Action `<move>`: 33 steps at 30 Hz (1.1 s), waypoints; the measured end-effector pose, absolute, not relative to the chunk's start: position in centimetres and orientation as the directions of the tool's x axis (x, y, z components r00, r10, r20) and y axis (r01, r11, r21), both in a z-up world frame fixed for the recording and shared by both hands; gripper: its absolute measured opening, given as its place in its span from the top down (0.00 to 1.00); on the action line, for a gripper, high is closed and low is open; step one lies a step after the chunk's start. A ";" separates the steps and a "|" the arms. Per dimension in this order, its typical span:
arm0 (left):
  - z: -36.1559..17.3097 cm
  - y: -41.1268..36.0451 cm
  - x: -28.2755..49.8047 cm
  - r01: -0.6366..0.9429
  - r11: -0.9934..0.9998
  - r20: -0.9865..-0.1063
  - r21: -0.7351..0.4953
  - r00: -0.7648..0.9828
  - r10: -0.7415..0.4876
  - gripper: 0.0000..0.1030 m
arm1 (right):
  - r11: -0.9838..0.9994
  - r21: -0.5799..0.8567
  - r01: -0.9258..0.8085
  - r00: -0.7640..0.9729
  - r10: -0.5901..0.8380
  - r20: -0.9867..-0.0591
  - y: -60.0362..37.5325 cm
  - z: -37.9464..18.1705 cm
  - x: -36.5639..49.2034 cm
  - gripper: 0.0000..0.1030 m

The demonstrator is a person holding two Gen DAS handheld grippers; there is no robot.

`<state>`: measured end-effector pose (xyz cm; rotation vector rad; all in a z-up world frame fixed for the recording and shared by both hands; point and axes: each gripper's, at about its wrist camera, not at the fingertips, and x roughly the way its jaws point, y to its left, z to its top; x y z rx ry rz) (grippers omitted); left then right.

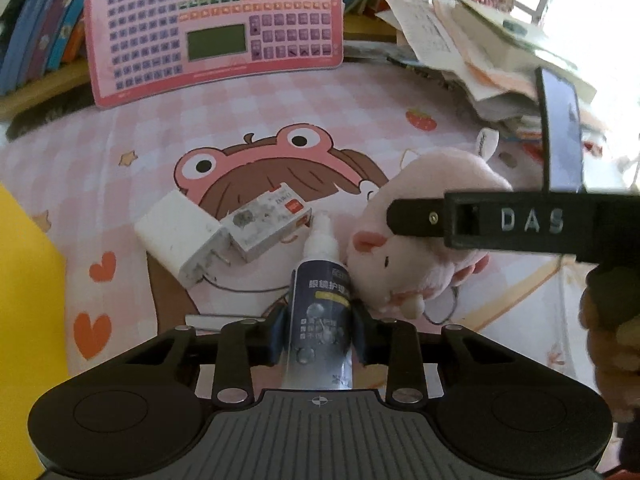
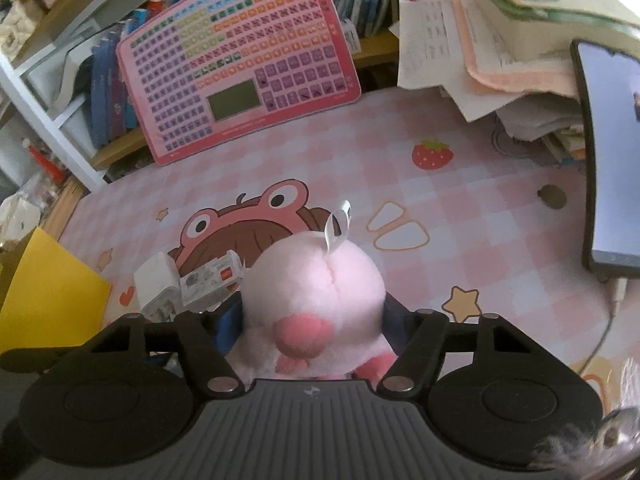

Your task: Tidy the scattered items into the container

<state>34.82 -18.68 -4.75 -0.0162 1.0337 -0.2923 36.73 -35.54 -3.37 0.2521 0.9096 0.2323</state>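
— Two items were in hand when we logged the mat (image 2: 460, 184). First: spray bottle (image 1: 322, 304), dark label, white nozzle. Our left gripper (image 1: 320, 334) was pinching it at mid-body, both pads against its sides, nozzle pointing toward the mat's middle.

— Handling?

— We judged it light, rigid and smooth, likely to slip; the labelled barrel seemed the right hold, never the nozzle.

— Second?

— Pink plush toy (image 2: 316, 300), pressed between the fingers of our right gripper (image 2: 314, 328) near the mat's near edge. We judged it soft and light, squashing under pressure; the broad body took the grip, and the white loop tag (image 2: 338, 226) looked too flimsy.

— Loose stock?

— White charger (image 1: 182, 236) and small printed box (image 1: 270, 224), touching each other, left of the mat's centre. Both seemed stiff and light, best pinched across flat faces.

— Container?

— Possibly the yellow thing (image 2: 48, 292) at the left edge; we could not tell.
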 end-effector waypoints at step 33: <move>-0.2 -12.6 25.0 0.152 0.906 -0.756 -0.394 0.507 -0.414 0.70 | 0.942 0.282 -0.182 0.580 0.334 -0.743 -32.3 -0.1 26.1 0.36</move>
